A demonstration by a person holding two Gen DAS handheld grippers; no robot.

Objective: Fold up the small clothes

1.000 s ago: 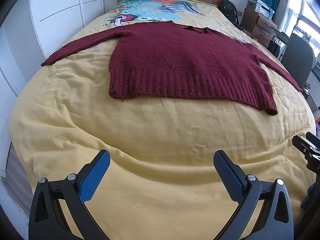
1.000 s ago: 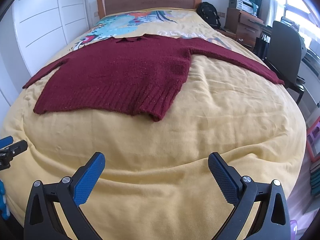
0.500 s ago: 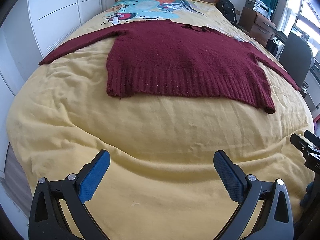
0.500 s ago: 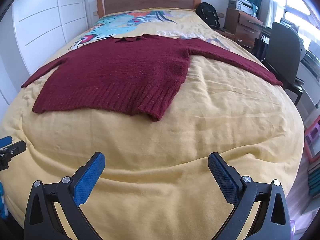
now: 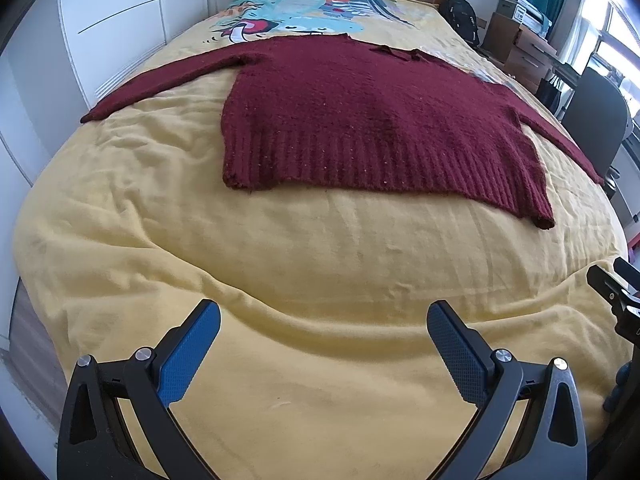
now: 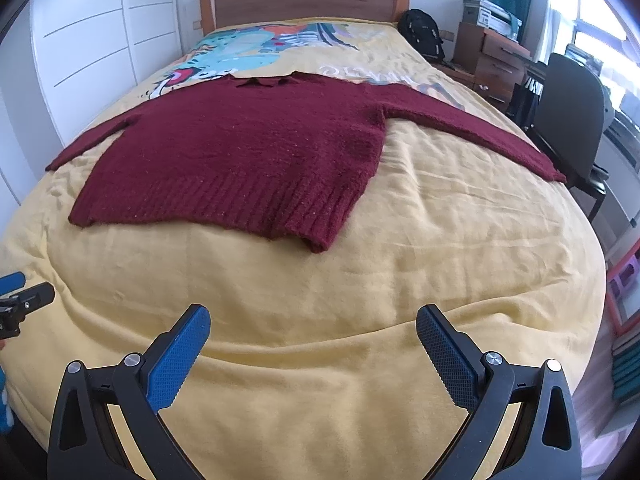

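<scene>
A dark red knitted sweater (image 5: 372, 120) lies flat on the yellow bed cover (image 5: 304, 264), sleeves spread to both sides, ribbed hem towards me. It also shows in the right wrist view (image 6: 248, 148). My left gripper (image 5: 323, 320) is open and empty, over the near part of the bed, short of the hem. My right gripper (image 6: 313, 322) is open and empty, also over the near bed, short of the hem's right corner. Each gripper's tip shows at the edge of the other's view.
A wooden headboard (image 6: 304, 0) is at the far end. White wardrobe doors (image 5: 112, 28) run along the left. A black chair (image 6: 568, 108), wooden drawers (image 6: 496, 60) and a black backpack (image 6: 424, 36) stand to the right of the bed.
Both grippers have moved slightly forward towards the sweater, and the left view has shifted a little. Both jaws stay open.
</scene>
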